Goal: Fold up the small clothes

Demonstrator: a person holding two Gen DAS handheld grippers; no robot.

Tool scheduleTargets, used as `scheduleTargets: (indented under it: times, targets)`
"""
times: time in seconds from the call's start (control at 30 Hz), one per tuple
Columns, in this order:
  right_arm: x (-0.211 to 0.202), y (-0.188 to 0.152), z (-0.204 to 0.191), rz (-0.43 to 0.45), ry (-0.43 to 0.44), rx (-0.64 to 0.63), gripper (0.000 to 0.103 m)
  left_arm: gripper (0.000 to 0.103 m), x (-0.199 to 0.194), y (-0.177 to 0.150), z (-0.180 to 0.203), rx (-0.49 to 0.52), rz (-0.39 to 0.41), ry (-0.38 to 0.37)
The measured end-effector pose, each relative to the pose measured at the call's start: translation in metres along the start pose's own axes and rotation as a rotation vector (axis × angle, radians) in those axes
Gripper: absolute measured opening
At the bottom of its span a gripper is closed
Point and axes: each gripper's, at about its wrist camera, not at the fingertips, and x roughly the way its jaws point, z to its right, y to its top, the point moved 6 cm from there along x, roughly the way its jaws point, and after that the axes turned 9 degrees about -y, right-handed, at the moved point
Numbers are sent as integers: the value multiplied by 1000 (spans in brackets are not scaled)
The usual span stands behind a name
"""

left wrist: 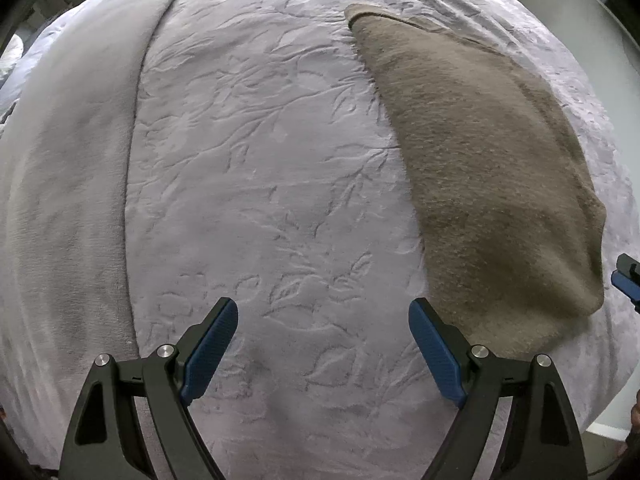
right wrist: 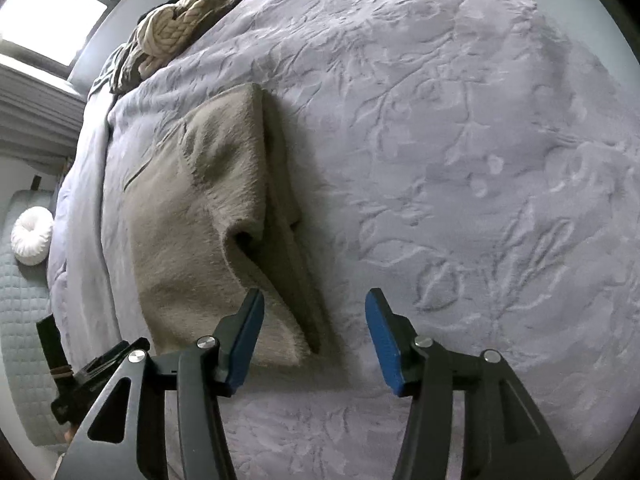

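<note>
The folded brown garment lies flat on the lavender bedspread, and everything else is placed from it here. It is a fuzzy, taupe knit piece, doubled over itself into a long slab with a rounded near corner. In the right wrist view the garment shows its layers: a top panel with a seam running across it, a fold that gapes slightly into a dark pocket at the edge, and a thinner lower layer sticking out beside that edge.

The left gripper hangs over bare bedspread just beside the garment's near end, its jaws spread wide and holding nothing. Its right-hand blue pad sits in front of the garment's near edge; whether it touches the cloth cannot be told. The right gripper is also wide open and empty, its left finger over the garment's near corner and the other over bedspread beside the cloth. A bit of the right gripper shows in the left wrist view just past the garment's far side.

The bedspread carries an embossed leaf-and-branch pattern. Beyond the garment's far end lies a pile of chunky beige knit and dark clothes at the bed's edge. Off the bed on the garment's other side, a round white cushion rests on a quilted pale surface.
</note>
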Motion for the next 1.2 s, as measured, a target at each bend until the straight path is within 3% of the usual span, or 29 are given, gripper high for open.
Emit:
scheduleTargets:
  times: [0.2, 0.27, 0.3, 0.63, 0.8, 1.0, 1.2]
  targets:
    - [12, 3, -15, -23, 21, -19, 73, 88, -5, 9, -2, -1, 40, 17]
    - [13, 6, -18, -20, 23, -31, 78, 103, -4, 13, -3, 3, 34, 42]
    - [14, 8, -19, -18, 26, -35, 80, 103, -4, 15, -2, 7, 39, 53]
    - [18, 24, -20, -18, 40, -55, 80, 103, -4, 36, 12, 2, 38, 43]
    - [26, 34, -21, -35, 51, -61, 80, 103, 1, 51, 8, -12, 42, 84]
    - [34, 51, -23, -49, 88, -67, 80, 103, -3, 71, 3, -41, 61, -15]
    - [43, 74, -31, -86, 239, -47, 80, 103, -10, 110, 9, -51, 128, -94]
